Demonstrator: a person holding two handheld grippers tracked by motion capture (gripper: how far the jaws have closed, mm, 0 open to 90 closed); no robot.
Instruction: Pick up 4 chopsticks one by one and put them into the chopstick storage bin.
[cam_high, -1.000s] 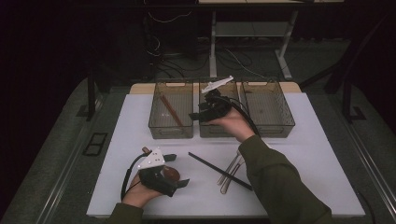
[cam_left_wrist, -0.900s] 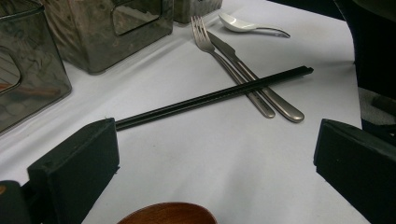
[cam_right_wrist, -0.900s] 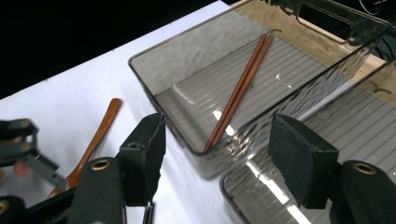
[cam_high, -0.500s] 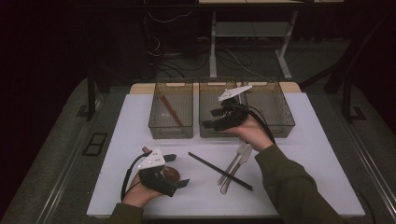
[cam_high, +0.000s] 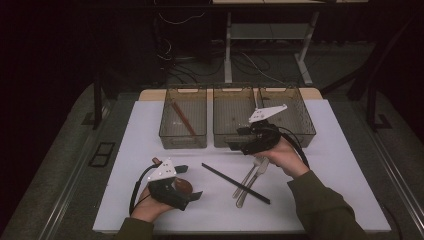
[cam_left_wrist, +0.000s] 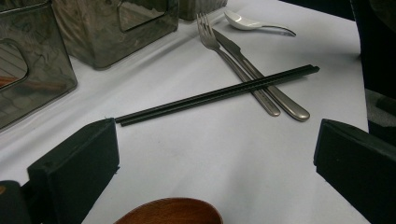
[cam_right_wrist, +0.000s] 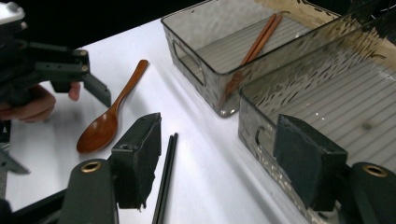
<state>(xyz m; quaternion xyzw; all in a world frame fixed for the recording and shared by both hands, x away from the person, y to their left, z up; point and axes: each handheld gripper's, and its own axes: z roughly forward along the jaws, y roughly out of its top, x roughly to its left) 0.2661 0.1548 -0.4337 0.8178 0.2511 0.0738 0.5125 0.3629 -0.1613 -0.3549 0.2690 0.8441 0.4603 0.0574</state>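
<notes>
Moved: your right gripper has drawn back from the bins toward the table's near edge, jaws spread, empty. Your left gripper rests near the front edge, jaws spread around the brown wooden spoon. Black chopsticks lie mid-table across the steel fork and knife.

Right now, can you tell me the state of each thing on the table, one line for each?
Left tool: open, empty, over the wooden spoon.
Right tool: open, empty.
Wooden spoon: flat on the mat.
Black chopsticks: lying across the fork and knife.
Fork: flat.
Knife: flat beside the fork.
Left bin: holds wooden chopsticks.
Middle bin: looks empty.
</notes>
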